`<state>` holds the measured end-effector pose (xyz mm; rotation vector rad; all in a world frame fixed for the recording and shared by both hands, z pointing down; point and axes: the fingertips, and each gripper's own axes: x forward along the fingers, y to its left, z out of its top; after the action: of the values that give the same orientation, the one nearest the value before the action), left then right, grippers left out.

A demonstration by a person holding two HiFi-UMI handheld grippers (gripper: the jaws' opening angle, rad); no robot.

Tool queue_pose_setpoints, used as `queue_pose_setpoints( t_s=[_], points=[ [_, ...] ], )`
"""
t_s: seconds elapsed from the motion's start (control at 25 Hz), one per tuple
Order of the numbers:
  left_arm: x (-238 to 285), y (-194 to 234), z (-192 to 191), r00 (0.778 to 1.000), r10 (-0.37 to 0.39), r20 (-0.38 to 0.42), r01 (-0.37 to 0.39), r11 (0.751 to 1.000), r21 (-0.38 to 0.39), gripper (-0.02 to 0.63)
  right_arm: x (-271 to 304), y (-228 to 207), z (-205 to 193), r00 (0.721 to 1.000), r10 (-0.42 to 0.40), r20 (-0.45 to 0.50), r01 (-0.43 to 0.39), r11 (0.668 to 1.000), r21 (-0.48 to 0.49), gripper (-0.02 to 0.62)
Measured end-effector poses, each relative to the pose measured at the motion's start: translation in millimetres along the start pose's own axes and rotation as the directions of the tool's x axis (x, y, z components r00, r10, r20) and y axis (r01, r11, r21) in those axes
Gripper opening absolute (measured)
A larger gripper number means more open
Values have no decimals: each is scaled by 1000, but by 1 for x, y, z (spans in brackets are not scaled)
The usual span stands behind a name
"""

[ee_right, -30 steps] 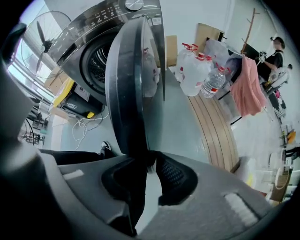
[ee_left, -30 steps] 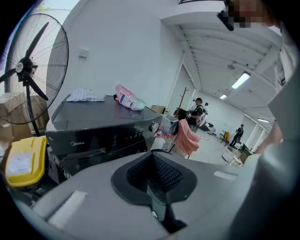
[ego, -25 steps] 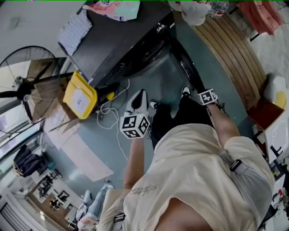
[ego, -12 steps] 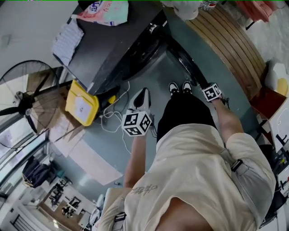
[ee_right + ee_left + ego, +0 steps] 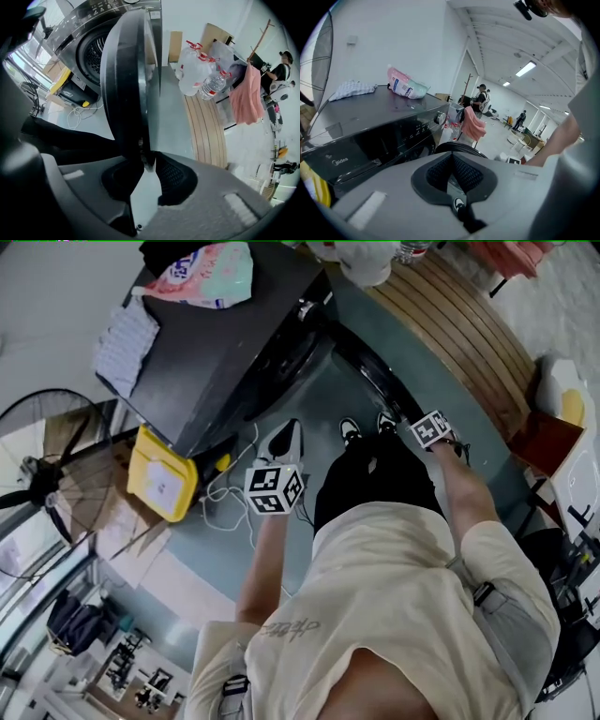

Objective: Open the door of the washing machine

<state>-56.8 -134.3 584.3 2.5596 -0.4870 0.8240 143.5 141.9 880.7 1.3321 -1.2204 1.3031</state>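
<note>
Our right gripper (image 5: 146,165) is clamped on the rim of the door (image 5: 125,79), swung well clear of the washing machine (image 5: 82,44), our left gripper (image 5: 451,171) pinched together on nothing, so we judge only a last outward pull and a clean release remain.

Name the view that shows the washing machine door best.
The right gripper view: the open washing machine door fills much of it, edge-on, its rim between the right hand-held gripper's jaws. The head view shows it as a thin dark arc from above; the left gripper view shows only its top edge.
</note>
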Motion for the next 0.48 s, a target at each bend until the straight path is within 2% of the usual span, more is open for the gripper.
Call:
queue_pose_setpoints(
  t_s=[0.24, 0.48],
  points=[
    [14, -8, 10, 1000, -6, -19, 6, 1000, 3, 17, 0, -29, 6, 1000, -14, 23, 15, 999, -35, 78],
    [41, -19, 33, 998, 51, -25, -51, 999, -7, 16, -1, -68, 7, 1000, 9, 15, -8, 993, -122, 80]
  ],
)
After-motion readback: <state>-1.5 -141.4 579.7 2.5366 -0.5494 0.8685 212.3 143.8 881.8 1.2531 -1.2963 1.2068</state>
